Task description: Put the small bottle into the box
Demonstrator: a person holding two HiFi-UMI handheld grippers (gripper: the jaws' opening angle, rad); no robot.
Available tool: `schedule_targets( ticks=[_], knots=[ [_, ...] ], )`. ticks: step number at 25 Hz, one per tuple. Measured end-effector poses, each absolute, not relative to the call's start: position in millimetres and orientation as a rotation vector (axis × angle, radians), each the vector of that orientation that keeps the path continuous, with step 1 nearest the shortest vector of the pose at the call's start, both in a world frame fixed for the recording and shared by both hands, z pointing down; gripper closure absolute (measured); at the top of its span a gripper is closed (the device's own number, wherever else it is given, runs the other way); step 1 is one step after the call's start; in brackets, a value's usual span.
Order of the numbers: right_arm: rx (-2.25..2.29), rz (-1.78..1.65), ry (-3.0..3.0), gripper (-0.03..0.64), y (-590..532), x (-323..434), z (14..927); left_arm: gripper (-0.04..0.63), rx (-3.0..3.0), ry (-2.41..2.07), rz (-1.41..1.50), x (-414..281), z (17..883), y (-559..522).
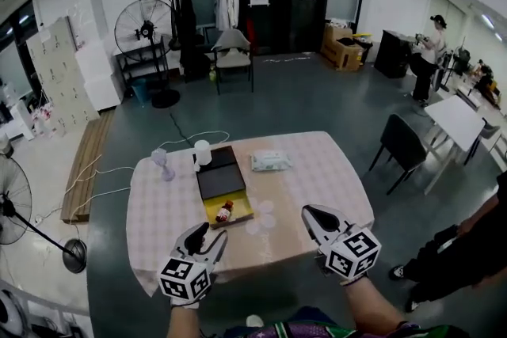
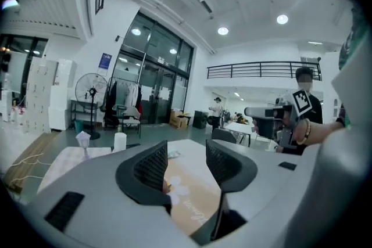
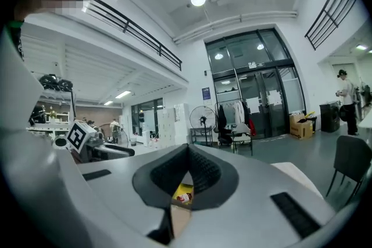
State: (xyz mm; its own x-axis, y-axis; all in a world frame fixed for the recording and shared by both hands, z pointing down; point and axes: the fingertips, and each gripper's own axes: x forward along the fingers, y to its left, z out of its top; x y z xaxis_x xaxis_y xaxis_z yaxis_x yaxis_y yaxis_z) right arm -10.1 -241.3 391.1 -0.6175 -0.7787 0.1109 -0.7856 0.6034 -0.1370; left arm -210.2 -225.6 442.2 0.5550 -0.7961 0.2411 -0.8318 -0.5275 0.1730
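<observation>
Little reddish-brown bottle (image 1: 224, 212) with a white label is lying on its side in the yellow box (image 1: 243, 210). Left gripper (image 1: 210, 235) is spread and empty, right gripper (image 1: 310, 214) is pressed together.

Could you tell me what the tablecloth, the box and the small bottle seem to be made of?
Tablecloth: soft fabric, matt, with pale checks; it drapes over the table's edges. Box: probably card, matt yellow inside, with a flat dark lid. Small bottle: brownish, either glass or plastic; it is too small to tell.

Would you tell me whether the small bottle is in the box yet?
In: the bottle lies on the yellow bottom of the open box.
</observation>
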Motion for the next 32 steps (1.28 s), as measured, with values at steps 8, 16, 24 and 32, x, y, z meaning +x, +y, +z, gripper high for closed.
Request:
schedule_targets(
  ticks=[8,16,24,32],
  knots=[
    [1.369,0.179,-2.855,0.611,-218.2,35.9,338.0,0.447,2.577,-1.613,-0.029,-205.4,334.9,-180.0],
    [1.395,0.122,-2.913,0.611,-202.6,84.5,303.2,0.571,2.528,-1.86,-0.122,-189.0,293.0,-148.3],
    [1.418,0.091,-2.904,0.612,-184.9,98.6,296.0,0.572,2.475,-1.895,-0.177,-178.4,290.1,-129.1],
    [1.396,0.12,-2.903,0.612,-185.5,99.6,299.6,0.572,2.5,-1.91,-0.116,-164.1,295.0,-129.1]
  ],
)
